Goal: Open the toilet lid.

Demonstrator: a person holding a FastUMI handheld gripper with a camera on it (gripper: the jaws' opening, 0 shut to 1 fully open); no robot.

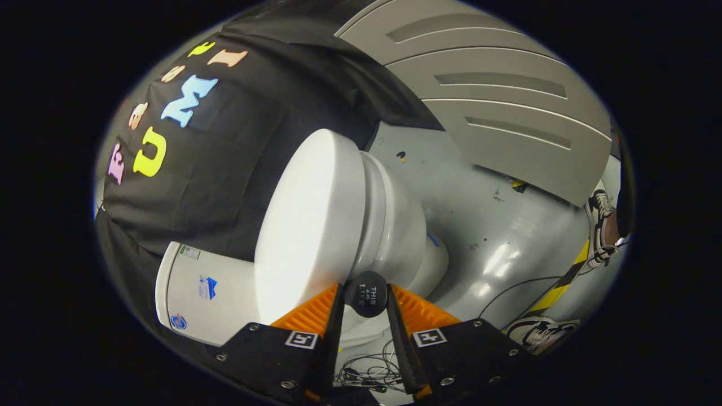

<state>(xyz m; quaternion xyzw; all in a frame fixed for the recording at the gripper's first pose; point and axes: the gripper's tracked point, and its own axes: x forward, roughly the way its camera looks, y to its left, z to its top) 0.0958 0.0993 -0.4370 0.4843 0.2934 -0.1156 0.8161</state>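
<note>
- The gripper [365, 296] has its two orange fingers [309, 313] either side of a round black knob [365, 293]; both pads look to press on it, so the jaws are pinching the knob
- The knob seems to sit at the front edge of the lid [307, 225], put there, I'd guess, so the fingers get something to hold that the smooth white lid would not give
- The lid itself is just beyond the fingers, lying against the seat [369, 220] with no gap showing between them, so I judge it closed or barely started
- Below the seat comes the bowl [403, 225], and at the lid's far end the tank [197, 293] stands against the black cloth
- The whole scene looks rolled over to one side, which tells me the gripper is held turned on its side, likely to suit the knob
- Next move, as I see it: swing the knob up and back toward the tank, keeping the pinch firm, for a round knob could slip out
- Someone's shoes [541, 330] stand on the grey floor [496, 237] nearby, with a cable [507, 290] trailing there
</note>
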